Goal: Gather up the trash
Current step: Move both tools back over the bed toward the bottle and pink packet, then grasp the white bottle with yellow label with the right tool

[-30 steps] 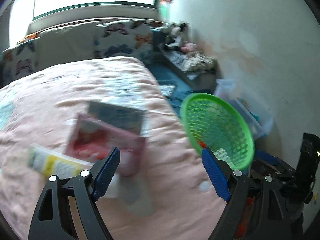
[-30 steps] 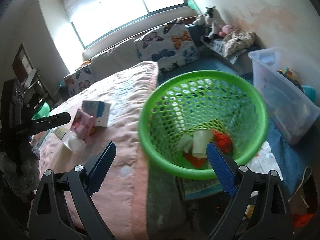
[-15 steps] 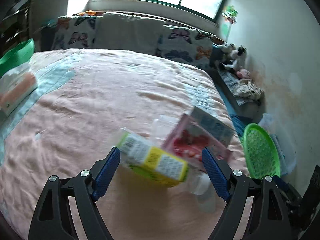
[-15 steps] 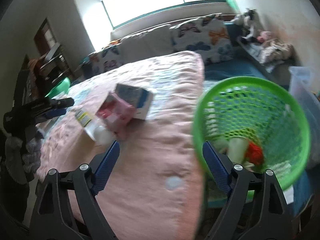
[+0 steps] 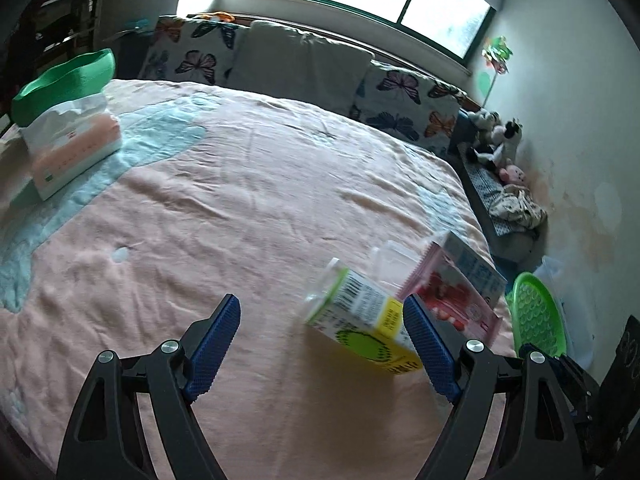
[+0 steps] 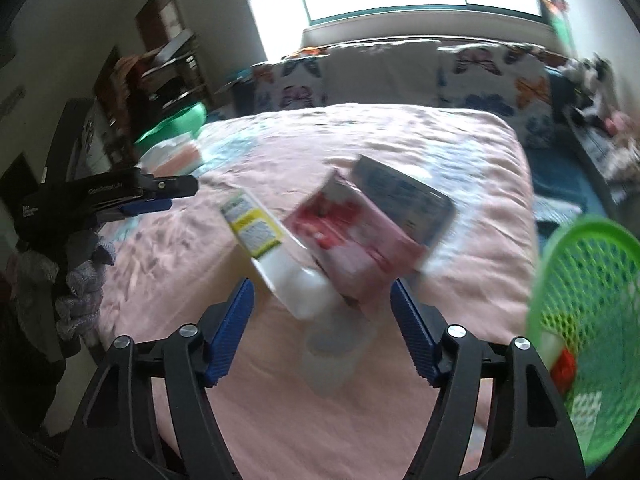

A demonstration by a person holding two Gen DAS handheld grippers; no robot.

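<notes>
Trash lies on the pink bed: a yellow-green carton (image 5: 362, 326) (image 6: 253, 229), a pink-red packet (image 5: 452, 300) (image 6: 356, 240), a blue-white box (image 5: 474, 270) (image 6: 404, 200) and a clear plastic cup (image 6: 334, 344). My left gripper (image 5: 320, 344) is open, with the carton just inside its right finger. My right gripper (image 6: 322, 322) is open, above the cup and the packet's near end. The green mesh basket (image 6: 588, 320) (image 5: 538, 320) stands beside the bed on the right with trash in it. The left gripper also shows in the right wrist view (image 6: 156, 196).
A tissue pack (image 5: 70, 146) and a green bowl (image 5: 64, 80) sit at the bed's far left. Butterfly cushions (image 5: 404, 104) line the window side. Plush toys (image 5: 496, 136) and a clear storage bin (image 5: 560, 280) lie along the right wall.
Both views have swung left, from the basket to the bed. The left gripper has shifted so the carton sits by its right finger. The right gripper has closed in on the cup and packet.
</notes>
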